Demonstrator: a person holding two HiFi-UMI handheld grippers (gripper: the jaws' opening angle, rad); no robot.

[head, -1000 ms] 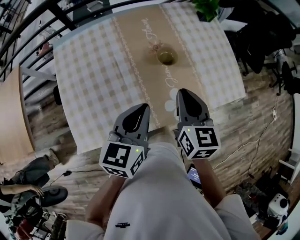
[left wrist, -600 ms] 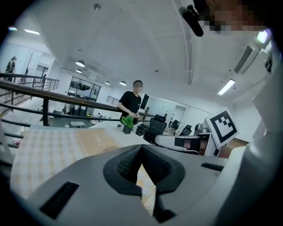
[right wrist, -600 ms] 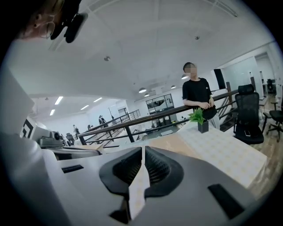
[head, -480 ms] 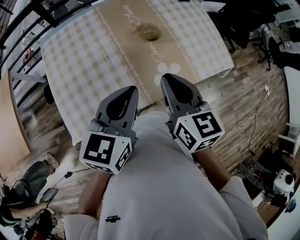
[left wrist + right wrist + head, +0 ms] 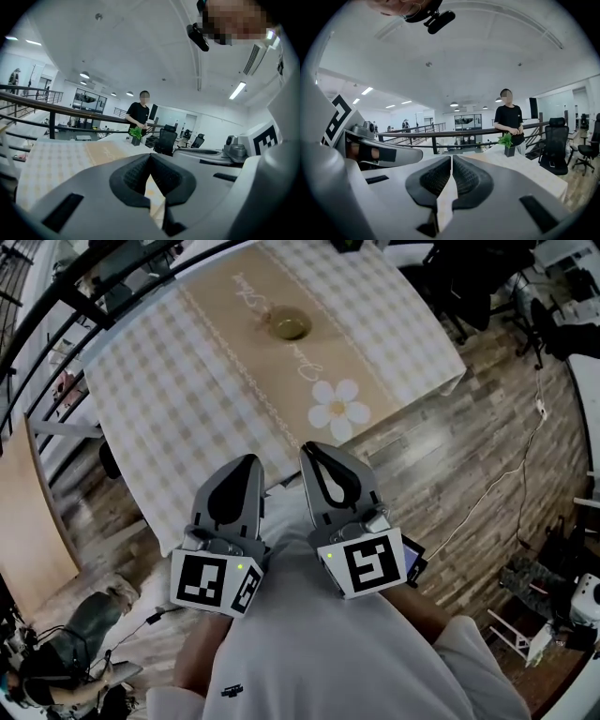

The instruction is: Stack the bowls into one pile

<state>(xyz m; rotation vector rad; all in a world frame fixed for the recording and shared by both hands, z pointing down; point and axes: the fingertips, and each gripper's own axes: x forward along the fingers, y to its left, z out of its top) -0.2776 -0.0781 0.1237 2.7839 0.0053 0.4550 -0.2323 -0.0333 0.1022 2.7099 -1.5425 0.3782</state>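
Bowls (image 5: pixel 288 324) sit mouth up on the tan runner (image 5: pixel 281 381), toward the far end of the checked worktop (image 5: pixel 159 390). They show as one round olive shape (how many are nested I cannot tell), and being round they have no long axis. Well apart from them, both tongs hang close to the person's white shirt, tips pointing toward the worktop. The left tongs (image 5: pixel 247 461) are pressed together with nothing between them. The right tongs (image 5: pixel 311 448) are likewise closed and empty. A white flower print (image 5: pixel 339 412) lies on the runner between tongs and bowls.
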